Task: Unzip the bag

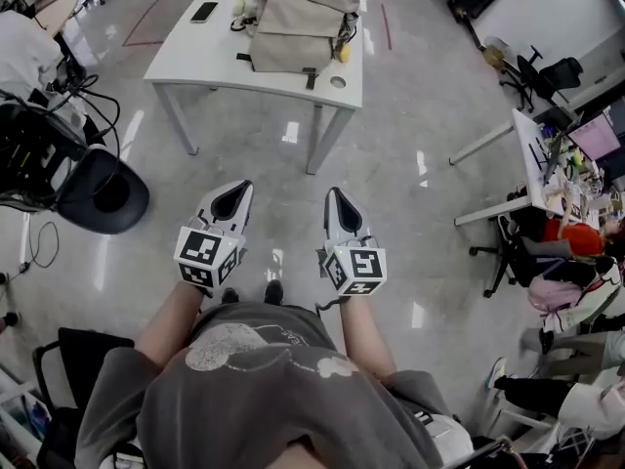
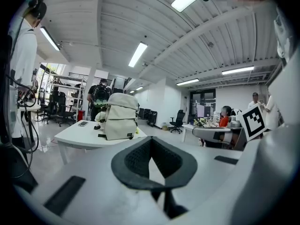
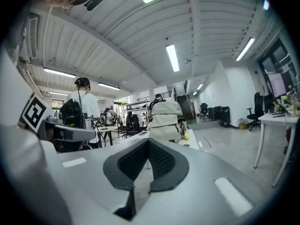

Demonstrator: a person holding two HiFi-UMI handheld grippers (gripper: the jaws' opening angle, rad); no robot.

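A beige backpack (image 1: 298,18) stands upright on a white table (image 1: 195,62) well ahead of me, out of reach of both grippers. It also shows small in the left gripper view as the backpack (image 2: 121,116) and in the right gripper view as the backpack (image 3: 165,118). My left gripper (image 1: 232,198) and right gripper (image 1: 337,203) hang side by side in front of my body, over the bare floor, pointing toward the table. Both are shut with nothing between the jaws, as the left gripper (image 2: 151,142) and right gripper (image 3: 149,144) also show close up.
A phone (image 1: 204,11) and a small yellow object (image 1: 344,53) lie on the table near the bag. A black chair (image 1: 98,189) and cables stand at the left. Desks with seated people (image 1: 576,237) fill the right side. A person in white (image 2: 23,55) stands at left.
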